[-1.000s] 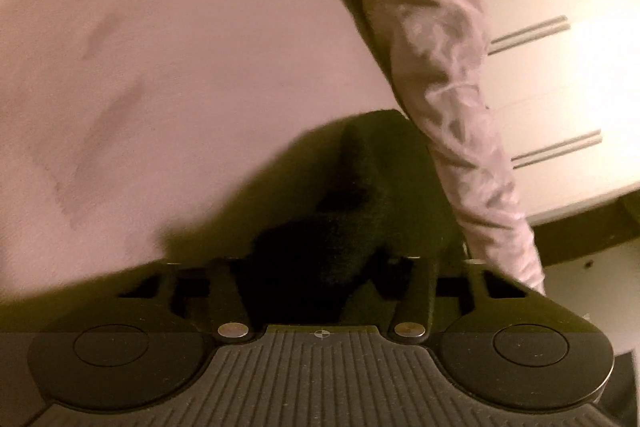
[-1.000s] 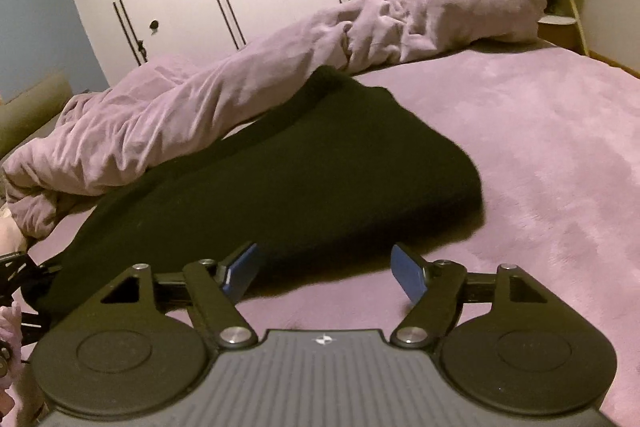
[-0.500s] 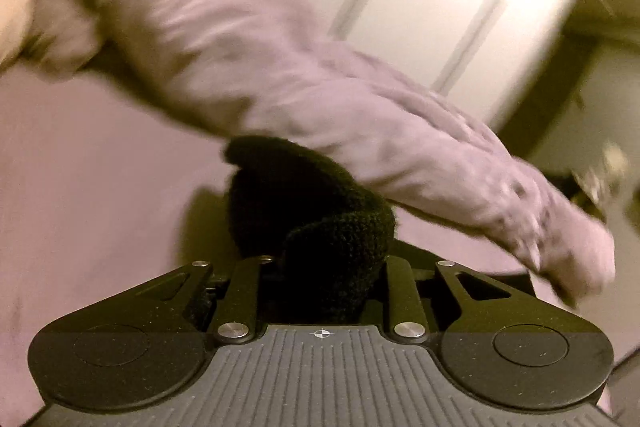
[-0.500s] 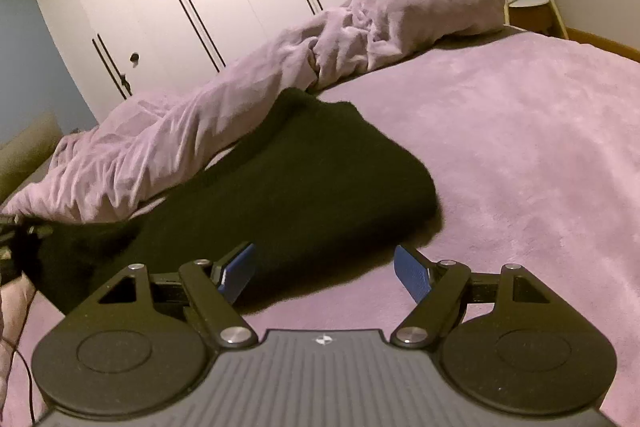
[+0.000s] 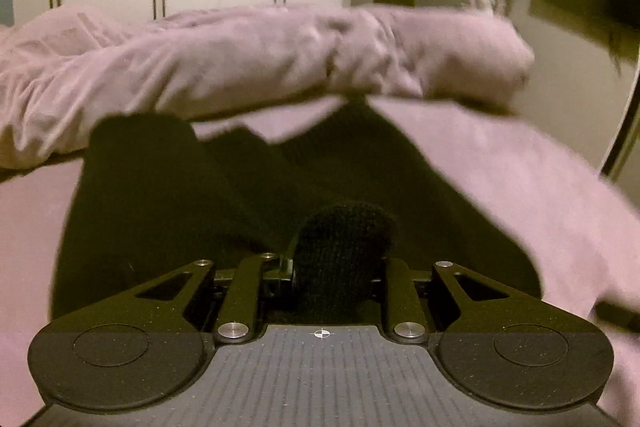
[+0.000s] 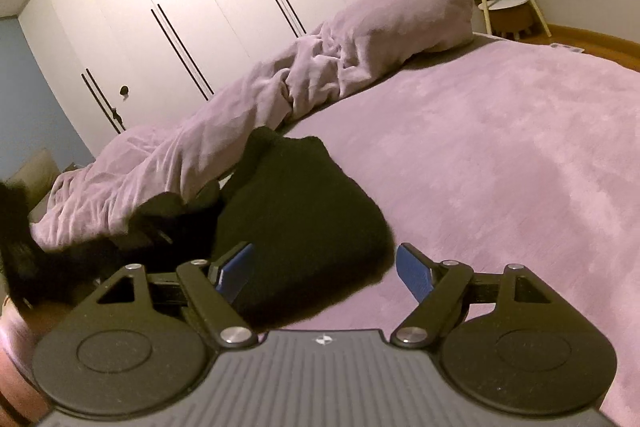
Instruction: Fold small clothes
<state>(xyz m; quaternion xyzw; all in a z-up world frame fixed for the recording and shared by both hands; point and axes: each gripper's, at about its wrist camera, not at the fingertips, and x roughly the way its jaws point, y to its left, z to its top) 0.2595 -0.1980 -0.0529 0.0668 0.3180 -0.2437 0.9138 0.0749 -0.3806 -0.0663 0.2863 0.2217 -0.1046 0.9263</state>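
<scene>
Left wrist view: my left gripper (image 5: 340, 263) clamps a bunched fold of the black knit garment (image 5: 248, 195); the rest of it trails ahead of the tool across the purple bedspread (image 5: 520, 163).

My right gripper (image 6: 326, 267) hangs with its blue pads (image 6: 414, 273) apart and nothing pressed between them; the garment's near corner lies just ahead and slightly left of that gap, its long axis running from the jaws up-left toward the rumpled duvet (image 6: 320, 67); I judge my right hand is nearer the free edge.
</scene>
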